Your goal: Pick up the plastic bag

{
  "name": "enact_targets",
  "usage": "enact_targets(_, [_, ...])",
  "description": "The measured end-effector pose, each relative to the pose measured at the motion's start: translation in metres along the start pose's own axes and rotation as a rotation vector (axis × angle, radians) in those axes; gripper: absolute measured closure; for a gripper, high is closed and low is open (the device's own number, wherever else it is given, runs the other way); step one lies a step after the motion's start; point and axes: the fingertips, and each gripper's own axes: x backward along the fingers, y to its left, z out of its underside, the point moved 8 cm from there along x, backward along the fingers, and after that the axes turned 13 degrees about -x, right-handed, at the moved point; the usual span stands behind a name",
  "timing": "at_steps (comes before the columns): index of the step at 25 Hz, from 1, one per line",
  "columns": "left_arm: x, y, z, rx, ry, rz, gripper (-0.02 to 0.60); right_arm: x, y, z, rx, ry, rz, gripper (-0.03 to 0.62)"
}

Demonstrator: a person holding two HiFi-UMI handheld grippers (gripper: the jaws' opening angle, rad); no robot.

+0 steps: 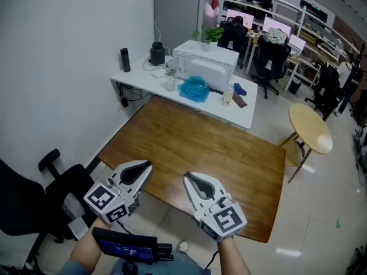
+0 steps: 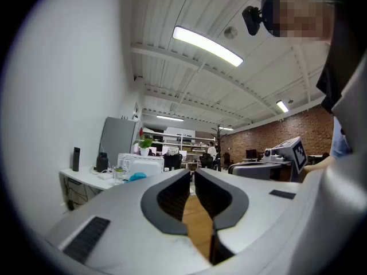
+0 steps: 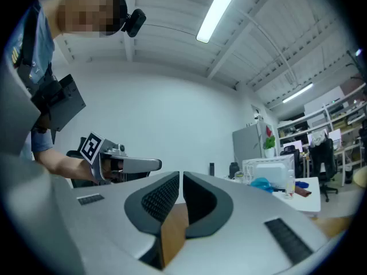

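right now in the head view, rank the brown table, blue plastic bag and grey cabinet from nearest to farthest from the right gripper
1. brown table, directly under and ahead of the right gripper.
2. blue plastic bag, on the white table beyond.
3. grey cabinet, against the far wall.

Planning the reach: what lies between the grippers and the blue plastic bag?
Head view: only bare brown tabletop, then the white table holding the plastic bag.

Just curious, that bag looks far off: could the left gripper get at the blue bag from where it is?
Probably not yet: the left gripper hovers at the brown table's near edge, while the blue bag lies uncovered on the white table beyond it.
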Motion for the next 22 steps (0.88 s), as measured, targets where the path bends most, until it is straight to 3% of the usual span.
enact_targets(6, [0.033,0.011,0.015,-0.010,0.046,-0.116,0.523,-0.037,0.013,0.014,-0.027,0.031,-0.138,0.562])
enact_targets(14, [0.124,0.024,0.042,0.040,0.128,-0.434,0.508,-0.105,0.057,0.039,-0.048,0.111,-0.422,0.562])
enact_targets(22, [0.252,0.021,0.068,0.125,0.192,-0.735,0.497,-0.161,0.150,0.076,-0.077,0.195,-0.689,0.562])
